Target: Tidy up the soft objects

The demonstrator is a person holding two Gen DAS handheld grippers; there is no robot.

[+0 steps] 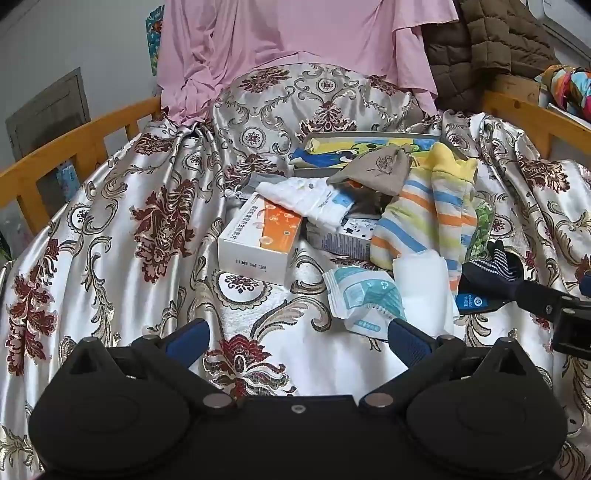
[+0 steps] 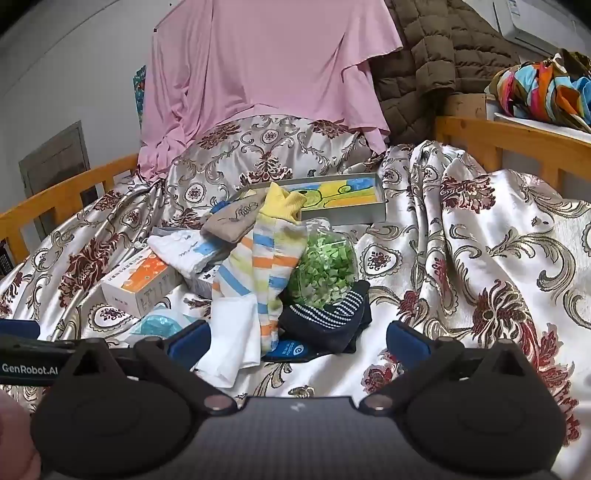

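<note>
On a bed [image 1: 110, 229] draped in shiny floral satin, a small heap of soft things and boxes lies near the middle. Both sets of tongs hover low over the near edge of the cloth, fingers spread wide and holding nothing. The left tongs [image 1: 295, 341] sit over bare satin, just near a crinkled white and teal packet [image 1: 364, 299]. The right tongs [image 2: 297, 341] face the near end of the heap, where a white folded cloth [image 2: 236, 339] and a navy dotted sock [image 2: 328, 319] lie between the fingers' line of sight.

A striped sock [image 2: 258, 266] with a yellow cuff runs up the heap's centre, beside a clear bag of green pieces [image 2: 321, 269] on its right. A grey-brown pouch [image 1: 373, 171] rests on top at the far side, with a white garment [image 1: 317, 201] to its left. A white and orange box [image 1: 258, 236] lies on the left. Farther back sits a shallow tray [image 2: 369, 214] holding a colourful picture. A pink garment [image 1: 295, 33] hangs behind the bed.
</note>
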